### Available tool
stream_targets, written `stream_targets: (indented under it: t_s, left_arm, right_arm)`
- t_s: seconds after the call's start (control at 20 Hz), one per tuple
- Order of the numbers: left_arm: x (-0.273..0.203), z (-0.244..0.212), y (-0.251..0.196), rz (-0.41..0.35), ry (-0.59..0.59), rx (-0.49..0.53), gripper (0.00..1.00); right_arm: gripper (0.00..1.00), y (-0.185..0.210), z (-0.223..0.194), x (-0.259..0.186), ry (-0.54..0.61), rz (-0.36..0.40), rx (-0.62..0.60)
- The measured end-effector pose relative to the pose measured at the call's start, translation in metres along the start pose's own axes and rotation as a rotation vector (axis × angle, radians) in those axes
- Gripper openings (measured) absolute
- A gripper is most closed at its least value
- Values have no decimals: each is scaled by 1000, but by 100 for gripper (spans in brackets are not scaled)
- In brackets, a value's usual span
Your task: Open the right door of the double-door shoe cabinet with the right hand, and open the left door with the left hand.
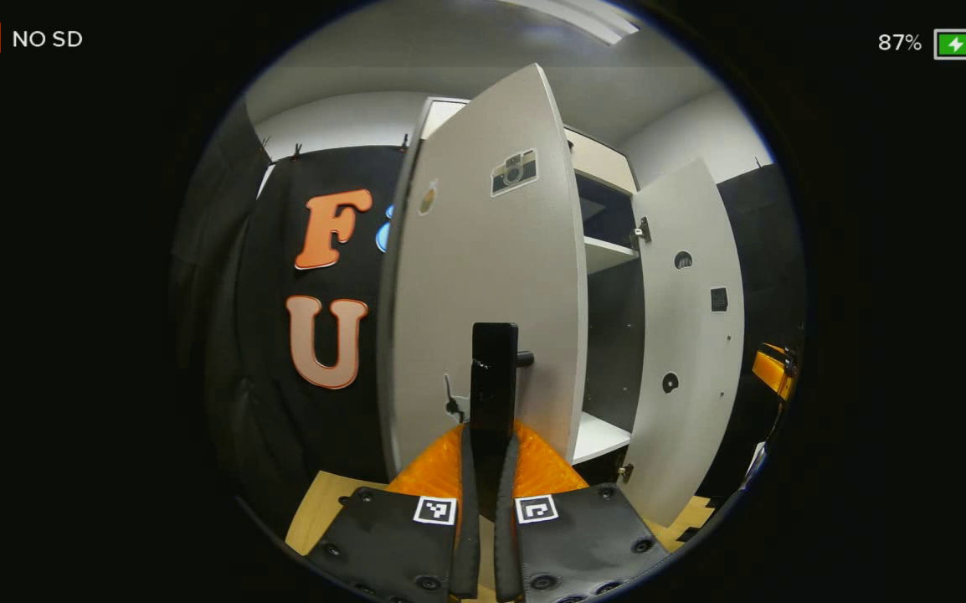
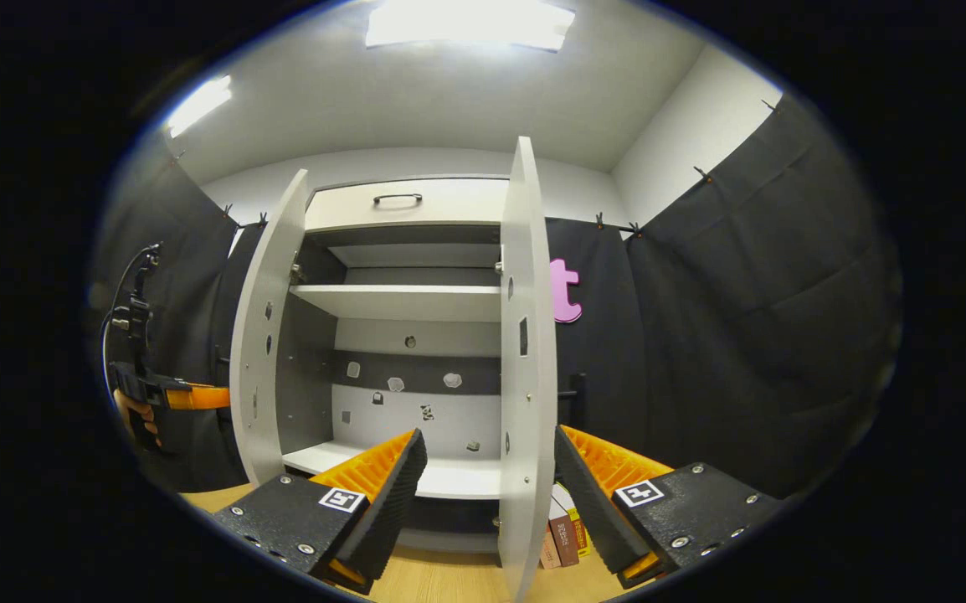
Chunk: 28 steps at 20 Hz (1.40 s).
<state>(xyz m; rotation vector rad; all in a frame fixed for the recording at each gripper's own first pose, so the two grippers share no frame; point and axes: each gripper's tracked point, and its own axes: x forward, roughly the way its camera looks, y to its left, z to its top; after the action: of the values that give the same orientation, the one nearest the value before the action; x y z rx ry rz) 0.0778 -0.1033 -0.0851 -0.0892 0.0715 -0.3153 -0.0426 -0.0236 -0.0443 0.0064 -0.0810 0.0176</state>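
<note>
The white shoe cabinet (image 2: pixel 403 301) stands with both doors swung open. In the left gripper view, the left door (image 1: pixel 483 276) shows its outer face with stickers, and my left gripper (image 1: pixel 491 427) is shut on its black vertical handle (image 1: pixel 494 360). The right door (image 1: pixel 688 335) shows its inner face beyond. In the right gripper view, the right door (image 2: pixel 525 352) stands edge-on between the spread fingers of my right gripper (image 2: pixel 490 437), which is open and not pressing on it. Its black handle (image 2: pixel 577 394) peeks out behind. The left door (image 2: pixel 269 335) is at the left.
Inside are white shelves (image 2: pixel 403 300) and a bottom board (image 2: pixel 441 477). A drawer with a dark handle (image 2: pixel 397 199) tops the cabinet. Several books (image 2: pixel 565 529) stand by the base on the wooden surface (image 2: pixel 449 578). A hand holding the other gripper (image 2: pixel 156 395) is at the far left.
</note>
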Motion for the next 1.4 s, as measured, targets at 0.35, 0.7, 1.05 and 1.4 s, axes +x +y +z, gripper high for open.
stream_targets:
  t_s: [0.35,0.7,1.05,1.4]
  left_arm:
    - [-12,2,29,46,18,28,9]
    - [-23,8,69,134,0,43,6]
    - [-47,7,103,196,-8,-10,3]
    - [-77,16,85,215,2,27,4]
  right_arm:
    - [93,19,-4,9,11,37,15]
    - [93,20,-15,17,33,46,25]
    - [93,20,-13,18,38,48,19]
    - [93,32,-14,21,62,72,-20]
